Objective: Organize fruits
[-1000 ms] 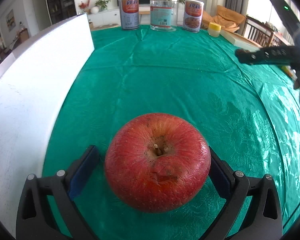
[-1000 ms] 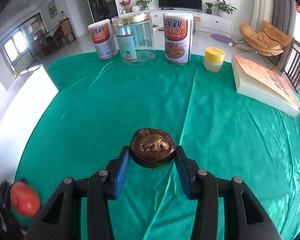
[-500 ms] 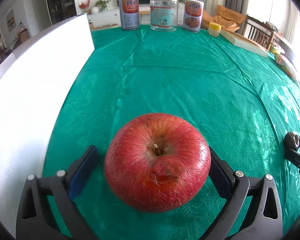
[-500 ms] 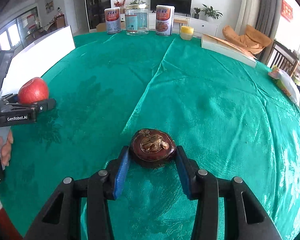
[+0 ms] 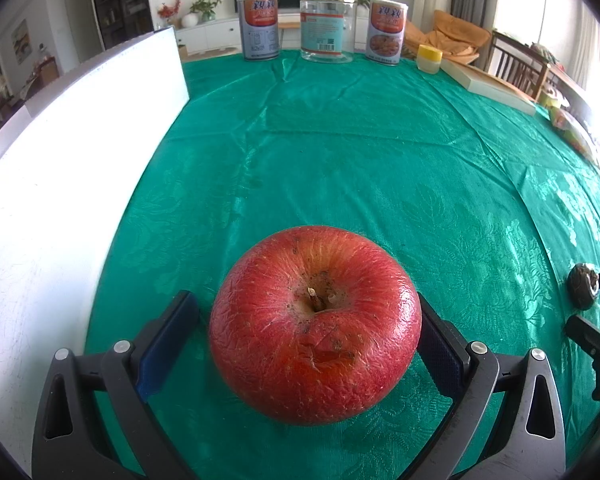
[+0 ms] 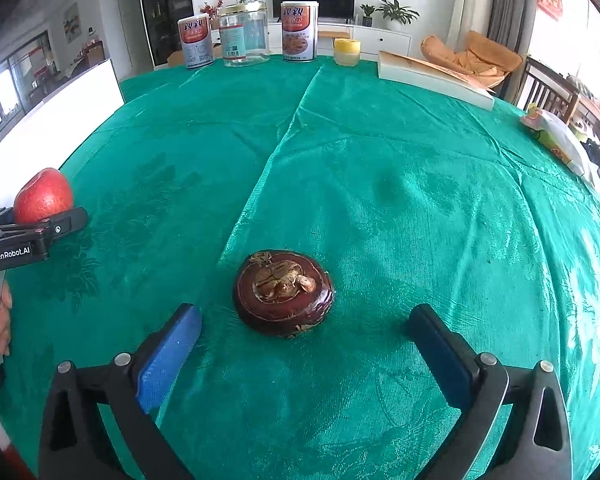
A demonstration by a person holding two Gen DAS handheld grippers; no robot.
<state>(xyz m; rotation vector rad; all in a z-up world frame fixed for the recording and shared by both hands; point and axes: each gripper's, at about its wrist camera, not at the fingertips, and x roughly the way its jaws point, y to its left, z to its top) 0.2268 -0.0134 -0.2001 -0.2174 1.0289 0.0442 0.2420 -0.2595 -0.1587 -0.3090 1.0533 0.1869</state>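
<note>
Two fruits are in play, and the red apple [image 5: 315, 324] serves as the landmark. To its left stands a white board [image 5: 72, 184] along the edge of the desk [image 5: 340, 168], which wears a green cloth. The left claw [image 5: 312, 340] grips the apple at its sides, stem up, and appears to hold it clear of the cloth; the apple's wrinkled skin and bruised patch suggest soft flesh, so a firm squeeze is unwise. Far behind the apple, at the back of the desk, stand two printed tins with a clear jar [image 5: 327, 26] between them.

Right of the apple, well apart from it, lies the dark brown mangosteen [image 6: 283, 293], resting on the cloth with its dried calyx up. The right claw [image 6: 304, 344] stands wide around it: its jaws have just been opening, the fruit sits between them, and neither pad touches it. In the left wrist view this same fruit shows small at the right edge, beside a black fingertip.

So the step in hand looks like the setting down of the mangosteen, now freed. The next move, as I judge it, calls for the right claw to back straight off without nudging the round fruit into a roll, and then for the apple to be brought over and lowered beside it, close but not knocking it.
</note>
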